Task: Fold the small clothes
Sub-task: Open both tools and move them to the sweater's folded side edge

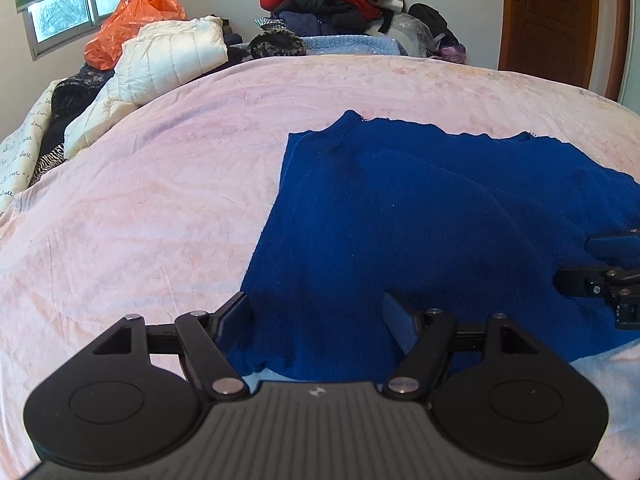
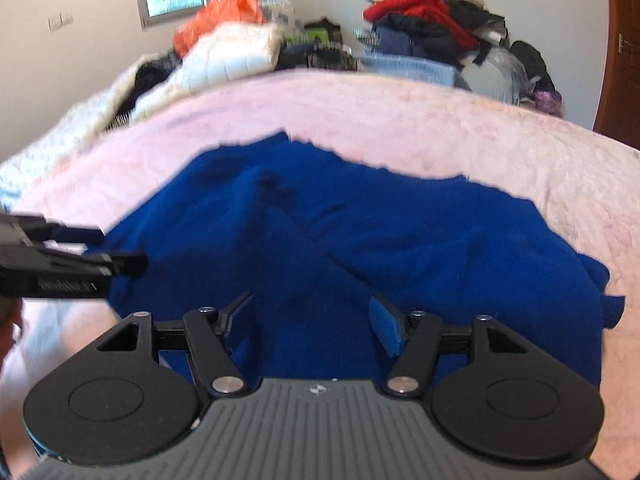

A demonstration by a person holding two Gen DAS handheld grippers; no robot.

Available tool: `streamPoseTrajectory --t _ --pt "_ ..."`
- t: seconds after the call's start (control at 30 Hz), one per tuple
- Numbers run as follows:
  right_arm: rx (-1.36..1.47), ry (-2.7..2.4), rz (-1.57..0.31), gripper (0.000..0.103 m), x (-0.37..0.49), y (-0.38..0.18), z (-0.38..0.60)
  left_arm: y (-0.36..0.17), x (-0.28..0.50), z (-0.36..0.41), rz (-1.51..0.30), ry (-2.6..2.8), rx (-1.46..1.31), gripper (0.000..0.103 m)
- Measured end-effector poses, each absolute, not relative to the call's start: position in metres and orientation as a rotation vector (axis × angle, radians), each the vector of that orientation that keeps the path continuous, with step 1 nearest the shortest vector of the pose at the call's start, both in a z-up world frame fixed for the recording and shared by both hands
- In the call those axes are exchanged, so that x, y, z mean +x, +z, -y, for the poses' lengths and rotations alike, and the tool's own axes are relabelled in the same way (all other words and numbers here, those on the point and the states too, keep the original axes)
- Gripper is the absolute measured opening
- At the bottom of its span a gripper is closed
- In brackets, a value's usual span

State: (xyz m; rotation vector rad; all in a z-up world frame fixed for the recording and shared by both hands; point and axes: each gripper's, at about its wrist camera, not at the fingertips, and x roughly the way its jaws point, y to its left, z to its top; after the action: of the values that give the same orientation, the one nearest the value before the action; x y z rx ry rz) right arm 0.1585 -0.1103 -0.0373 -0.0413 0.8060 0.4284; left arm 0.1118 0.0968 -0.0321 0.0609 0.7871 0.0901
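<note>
1. Left wrist view: the left tongs (image 1: 316, 316) stand open over the near left corner of the blue sweater (image 1: 420, 220), nothing pinched between the pads; the right tongs (image 1: 576, 264) reach in from the right edge above the same garment.
2. Right wrist view: the right tongs (image 2: 312, 320) are likewise spread apart with only knit beneath them, and the left tongs (image 2: 100, 256) show at the left.
3. Risk: the fabric looks thick and already doubled over, so a pinch at the near hem may catch only the top layer, and the fold would slide apart when lifted.
4. Risk: uneven pulls from the two sides would likely skew the edges or drag the pink bedspread (image 1: 160, 200) up with the knit.
5. The sweater lies on the bed toward its near side, deep blue, soft ridges across the middle, a ragged far edge, and a flap sticking out at its right side.
6. Piles of clothes (image 1: 332, 4) sit well apart at the far end.
</note>
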Motion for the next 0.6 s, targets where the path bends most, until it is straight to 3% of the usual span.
streamPoseTrajectory --t 0.27,0.47,0.6 --pt "-0.084 0.424 -0.759 0.067 0.143 -0.027 0.097 -0.028 0.103 -0.104 -0.779 0.079 0.066 0.077" --pt "-0.302 0.462 -0.648 0.069 0.114 -0.013 0.054 -0.007 0.119 -0.145 -0.78 0.048 -0.044 0.077" --pt "-0.452 0.495 -0.577 0.078 0.095 -0.017 0.023 -0.002 0.143 -0.173 -0.786 0.005 -0.162 0.078"
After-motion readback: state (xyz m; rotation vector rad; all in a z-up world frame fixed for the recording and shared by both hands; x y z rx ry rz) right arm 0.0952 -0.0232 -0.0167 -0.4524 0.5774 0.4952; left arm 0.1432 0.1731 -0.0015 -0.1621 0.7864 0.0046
